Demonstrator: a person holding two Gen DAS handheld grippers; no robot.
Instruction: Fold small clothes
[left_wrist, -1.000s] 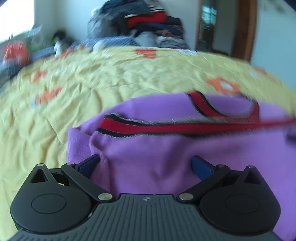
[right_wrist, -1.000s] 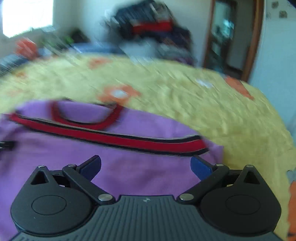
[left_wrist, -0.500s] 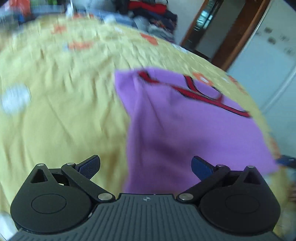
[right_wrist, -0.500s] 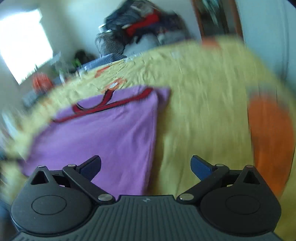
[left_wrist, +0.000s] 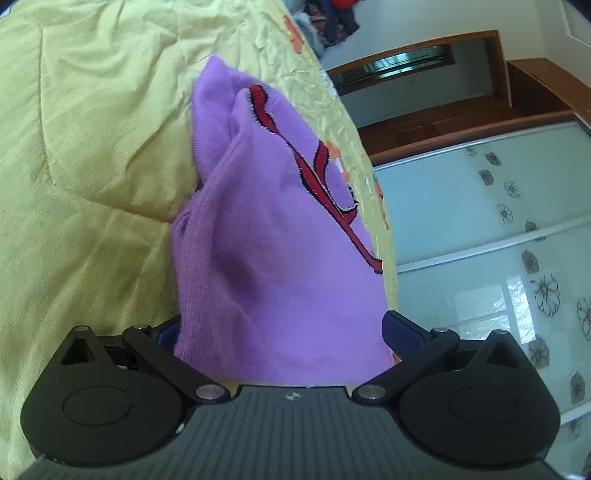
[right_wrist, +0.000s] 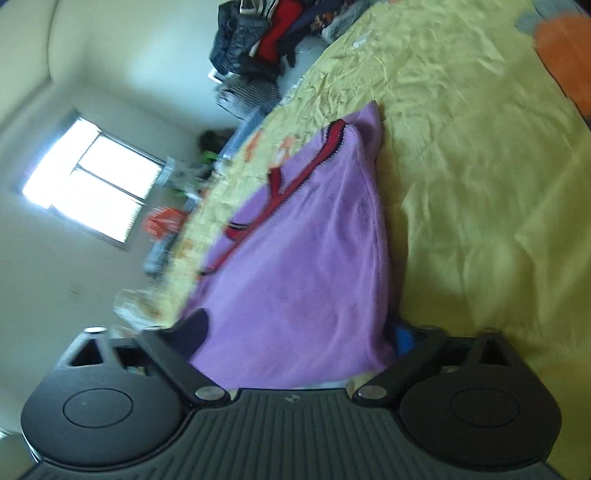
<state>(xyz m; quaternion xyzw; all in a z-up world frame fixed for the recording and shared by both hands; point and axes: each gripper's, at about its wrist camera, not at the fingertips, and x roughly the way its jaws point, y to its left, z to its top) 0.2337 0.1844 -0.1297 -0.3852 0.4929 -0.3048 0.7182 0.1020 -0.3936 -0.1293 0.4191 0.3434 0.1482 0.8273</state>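
While the purple garment (left_wrist: 280, 258) lies on the yellow bed cover (left_wrist: 92, 129), its near edge sits between the jaws of both tools, and the red-and-dark trim (left_wrist: 317, 173) runs across its far part. Seen from the right wrist, the same garment (right_wrist: 303, 266) stretches away from the camera towards the far end of the bed (right_wrist: 480, 166). The left gripper (left_wrist: 282, 332) has its jaws spread wide, one blue pad at each side of the cloth's edge, not yet pinched on it as far as I can judge. The right gripper (right_wrist: 299, 332) stands likewise, jaws wide with the fabric lying between them, nothing clamped. My reading is that the step in hand is taking hold of the near hem at two points to begin a fold. The next move calls for both pairs of jaws to close on the edge, then lift and carry it over towards the trim, keeping the two sides level. Beyond the bed are a heap of clothes (right_wrist: 266, 33), a window (right_wrist: 92, 177) and a flower-patterned wardrobe door (left_wrist: 517, 221). No brand or readable writing shows anywhere
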